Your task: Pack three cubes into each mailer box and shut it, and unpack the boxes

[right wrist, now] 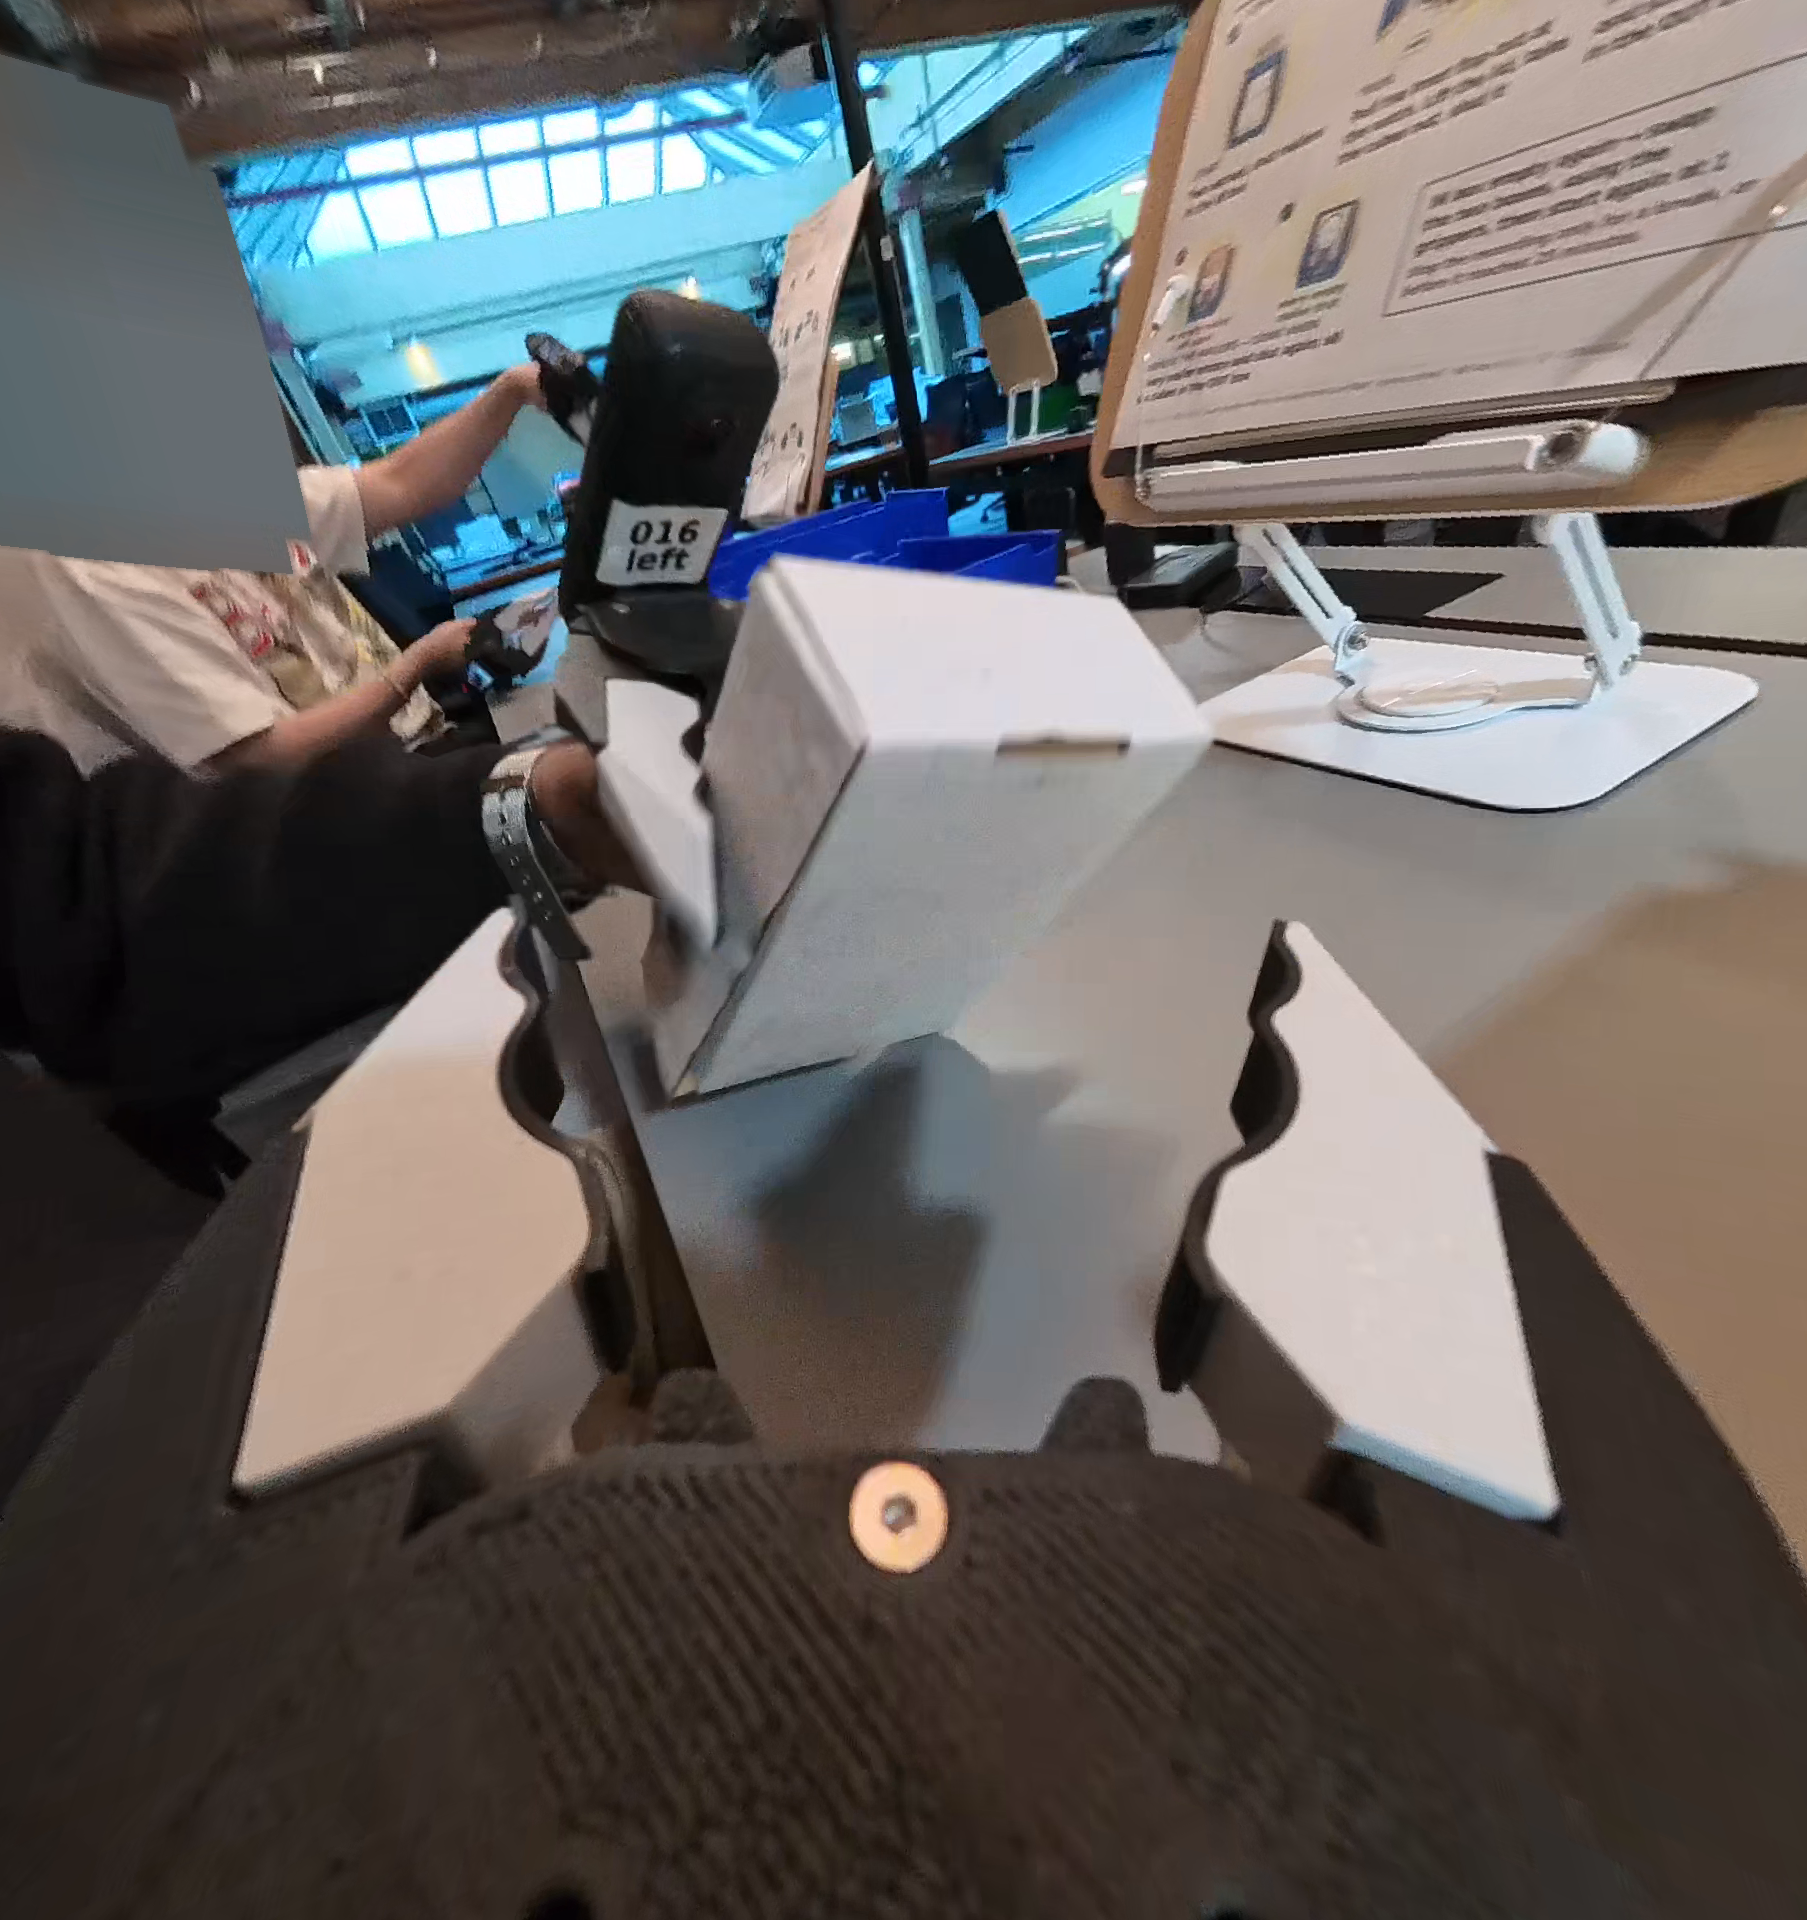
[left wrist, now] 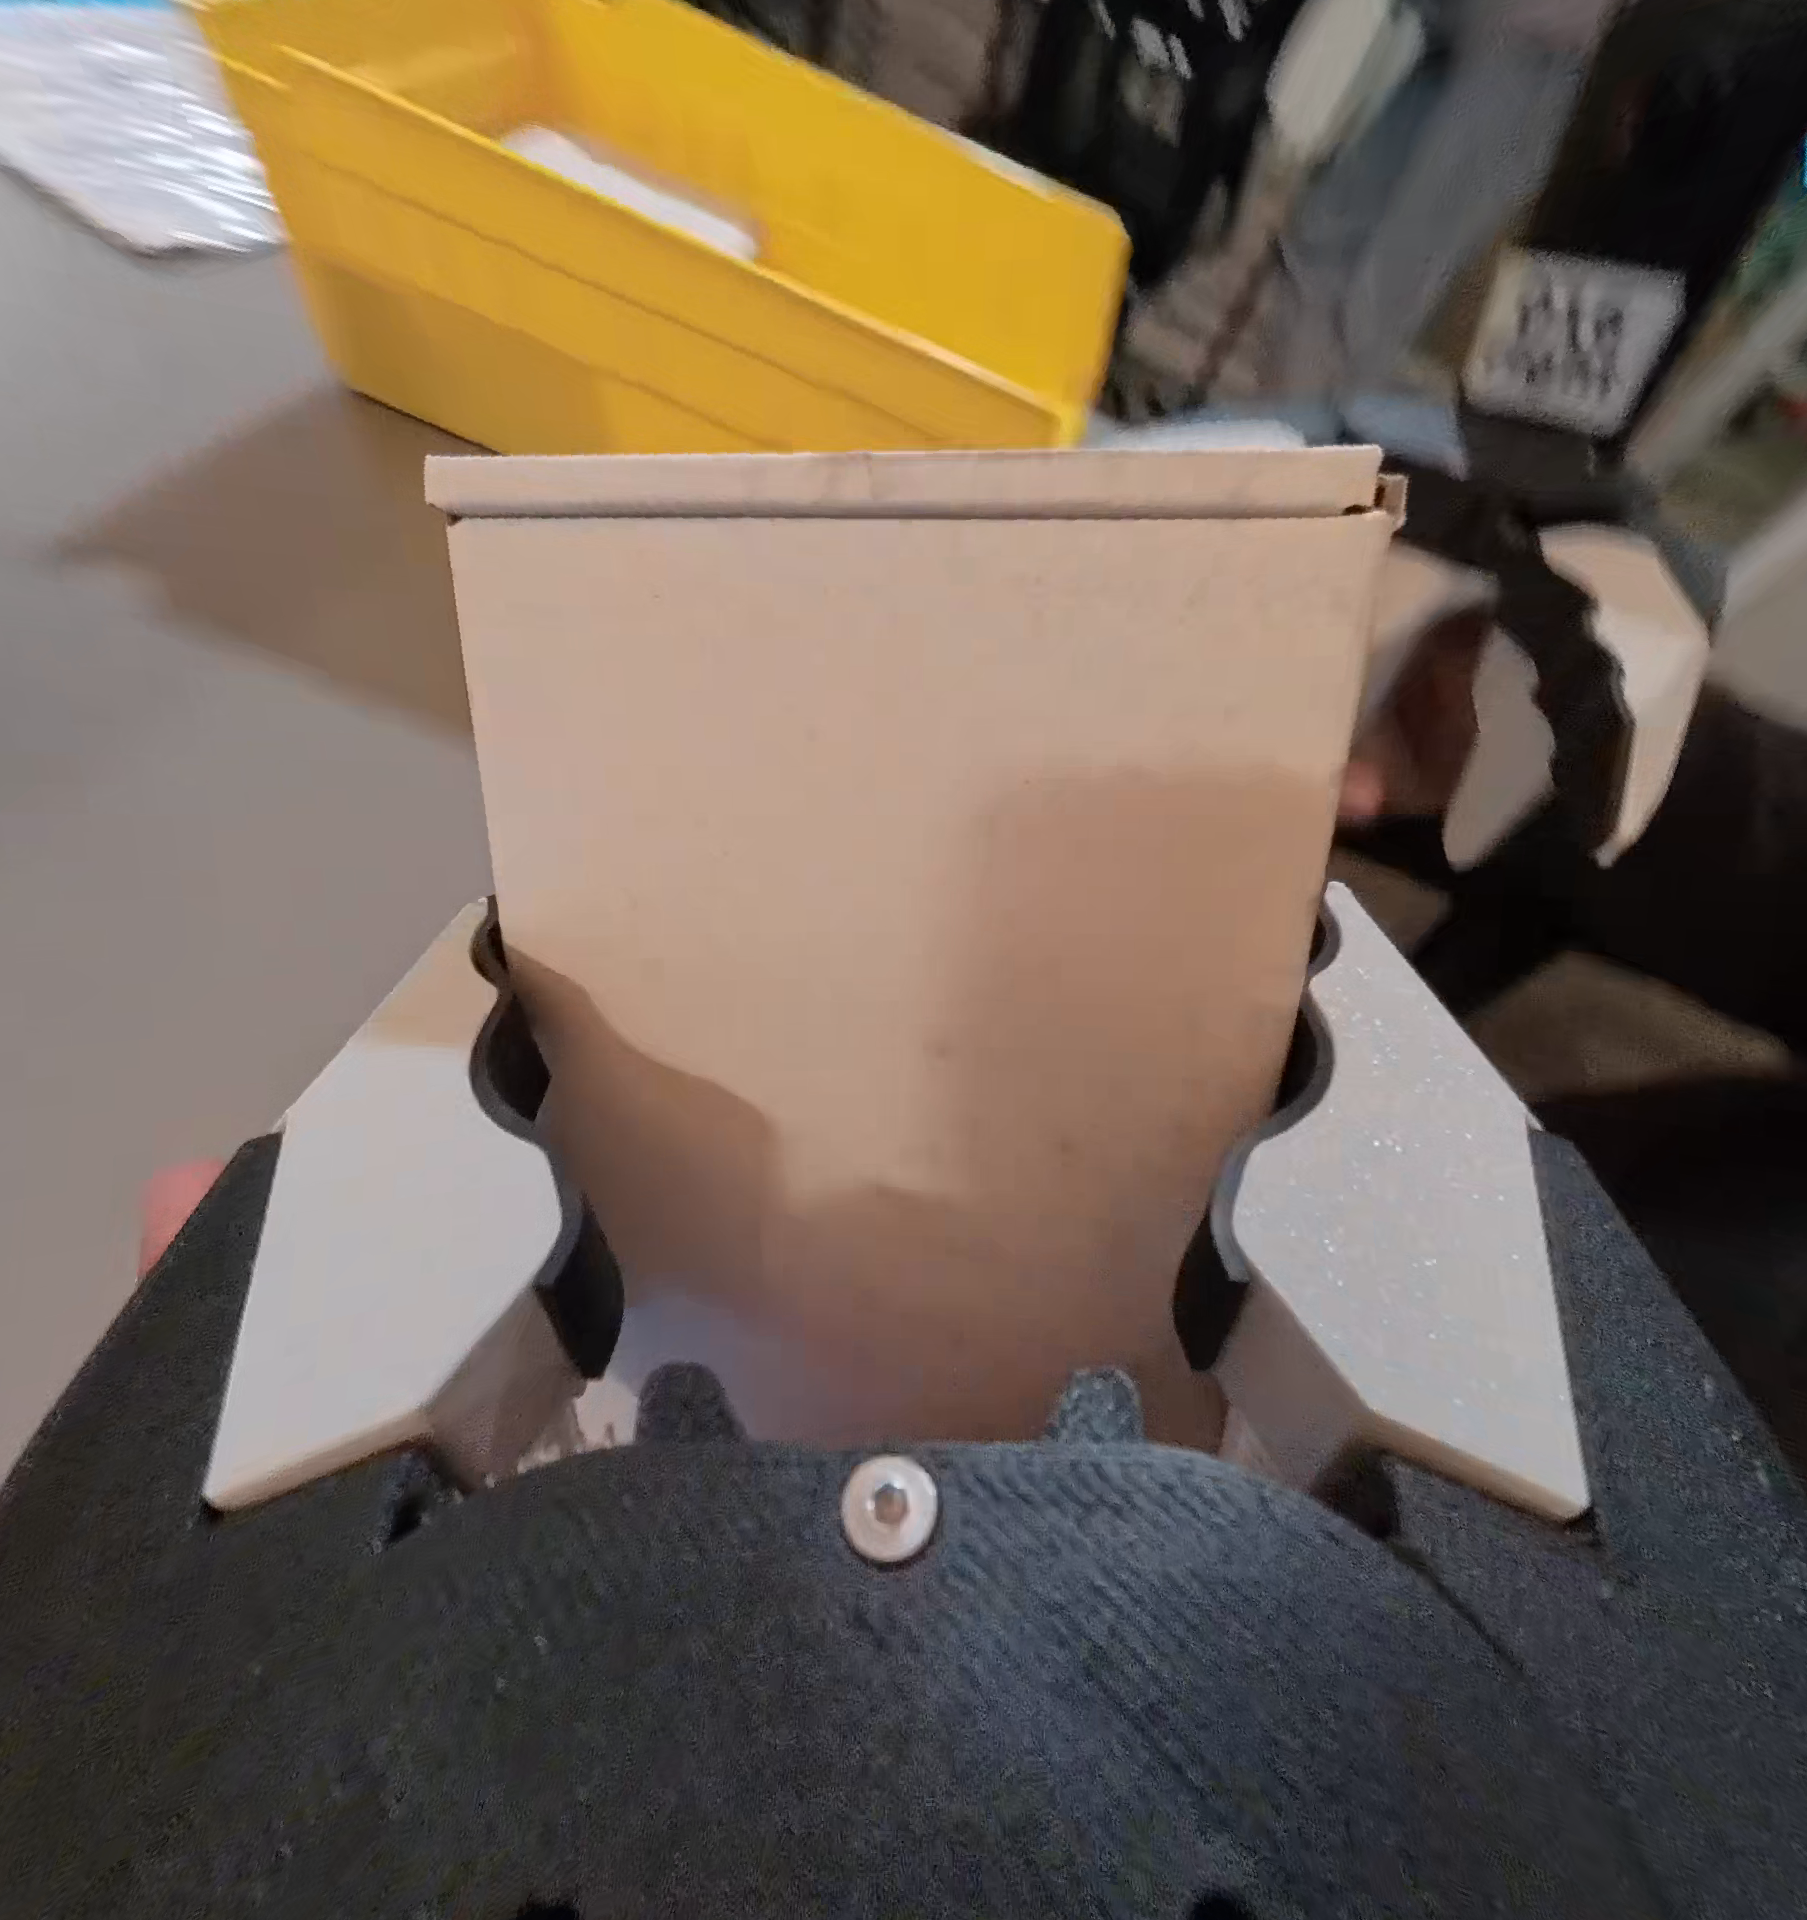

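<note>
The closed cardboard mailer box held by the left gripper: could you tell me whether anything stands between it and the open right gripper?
Nothing visible does. The closed cardboard mailer box is clamped in the left gripper, tilted above the grey table. The right gripper is open, with only bare table between its fingers and the box.

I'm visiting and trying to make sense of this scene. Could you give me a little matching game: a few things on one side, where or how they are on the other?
Things:
1. mailer box
2. yellow bin
3. right gripper
4. tilted stand

States:
A. open, holding nothing
B. on the table behind the box
C. lid shut, clamped between the left gripper fingers
D. on the table, propping up a printed sheet

Pairs: 1-C, 2-B, 3-A, 4-D
</note>
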`<act>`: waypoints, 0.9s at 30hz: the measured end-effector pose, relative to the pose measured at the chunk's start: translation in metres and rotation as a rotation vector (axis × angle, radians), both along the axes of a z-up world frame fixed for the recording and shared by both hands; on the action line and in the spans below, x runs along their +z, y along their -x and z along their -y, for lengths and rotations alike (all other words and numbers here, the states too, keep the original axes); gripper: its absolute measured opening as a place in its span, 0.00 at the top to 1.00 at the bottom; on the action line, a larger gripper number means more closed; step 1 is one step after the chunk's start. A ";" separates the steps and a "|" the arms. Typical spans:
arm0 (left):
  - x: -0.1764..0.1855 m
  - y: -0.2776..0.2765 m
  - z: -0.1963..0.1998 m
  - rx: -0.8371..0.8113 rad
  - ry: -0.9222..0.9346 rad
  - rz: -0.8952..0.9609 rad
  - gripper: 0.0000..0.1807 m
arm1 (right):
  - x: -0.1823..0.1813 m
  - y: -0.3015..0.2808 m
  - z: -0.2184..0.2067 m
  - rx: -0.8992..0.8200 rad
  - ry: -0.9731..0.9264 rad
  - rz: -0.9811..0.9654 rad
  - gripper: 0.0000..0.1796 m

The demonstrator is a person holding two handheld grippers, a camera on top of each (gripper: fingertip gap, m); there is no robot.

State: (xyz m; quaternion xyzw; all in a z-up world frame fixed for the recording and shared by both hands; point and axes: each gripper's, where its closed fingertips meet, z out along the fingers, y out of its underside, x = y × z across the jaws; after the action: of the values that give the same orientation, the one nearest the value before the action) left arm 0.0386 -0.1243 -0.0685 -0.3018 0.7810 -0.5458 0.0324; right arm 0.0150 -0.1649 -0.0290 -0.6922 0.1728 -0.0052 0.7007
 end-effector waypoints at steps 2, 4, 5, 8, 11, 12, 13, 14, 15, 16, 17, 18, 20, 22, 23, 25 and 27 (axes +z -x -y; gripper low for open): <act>0.015 -0.016 -0.012 0.101 0.137 -0.033 0.21 | -0.003 -0.003 -0.001 -0.011 -0.002 -0.036 0.25; 0.031 -0.024 -0.020 0.157 0.264 -0.065 0.21 | -0.014 -0.003 -0.010 -0.012 0.041 -0.061 0.23; 0.037 -0.026 -0.021 0.172 0.310 -0.073 0.21 | -0.019 -0.001 -0.016 -0.008 0.064 -0.073 0.22; 0.045 -0.030 -0.019 0.212 0.336 -0.054 0.22 | -0.027 0.002 -0.035 -0.015 0.101 -0.096 0.17; 0.054 -0.028 -0.009 0.223 0.378 -0.045 0.22 | -0.032 0.010 -0.052 0.003 0.117 -0.111 0.15; 0.059 -0.026 -0.004 0.215 0.413 -0.054 0.21 | -0.035 0.012 -0.055 0.007 0.127 -0.122 0.15; 0.064 -0.023 0.000 0.204 0.450 -0.068 0.21 | -0.038 0.013 -0.058 0.014 0.136 -0.135 0.16; 0.067 -0.021 0.005 0.193 0.483 -0.085 0.22 | -0.040 0.015 -0.059 0.025 0.139 -0.147 0.16; 0.070 -0.018 0.009 0.179 0.514 -0.106 0.21 | -0.040 0.015 -0.059 0.032 0.135 -0.156 0.17; 0.072 -0.015 0.013 0.166 0.540 -0.131 0.21 | -0.038 0.015 -0.059 0.042 0.120 -0.160 0.16; 0.074 -0.015 0.015 0.168 0.563 -0.151 0.21 | -0.035 0.016 -0.058 0.057 0.100 -0.163 0.17; 0.074 -0.015 0.015 0.175 0.587 -0.165 0.22 | -0.031 0.019 -0.057 0.076 0.082 -0.163 0.22; 0.073 -0.016 0.015 0.178 0.616 -0.191 0.22 | -0.026 0.025 -0.056 0.113 0.071 -0.156 0.32; 0.068 -0.015 0.017 0.181 0.597 -0.191 0.22 | -0.032 0.026 -0.056 0.125 0.105 -0.165 0.33; 0.066 -0.013 0.018 0.177 0.588 -0.186 0.22 | -0.036 0.028 -0.056 0.130 0.131 -0.158 0.34; 0.065 -0.012 0.018 0.174 0.584 -0.184 0.22 | -0.039 0.029 -0.056 0.134 0.155 -0.155 0.34; 0.064 -0.012 0.017 0.173 0.587 -0.188 0.22 | -0.040 0.029 -0.057 0.135 0.165 -0.160 0.34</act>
State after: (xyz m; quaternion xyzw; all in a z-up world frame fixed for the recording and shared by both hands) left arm 0.0503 -0.1418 -0.0045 -0.4127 0.5612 -0.7127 -0.0823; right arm -0.0144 -0.1083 -0.0690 -0.7558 0.1804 0.0830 0.6240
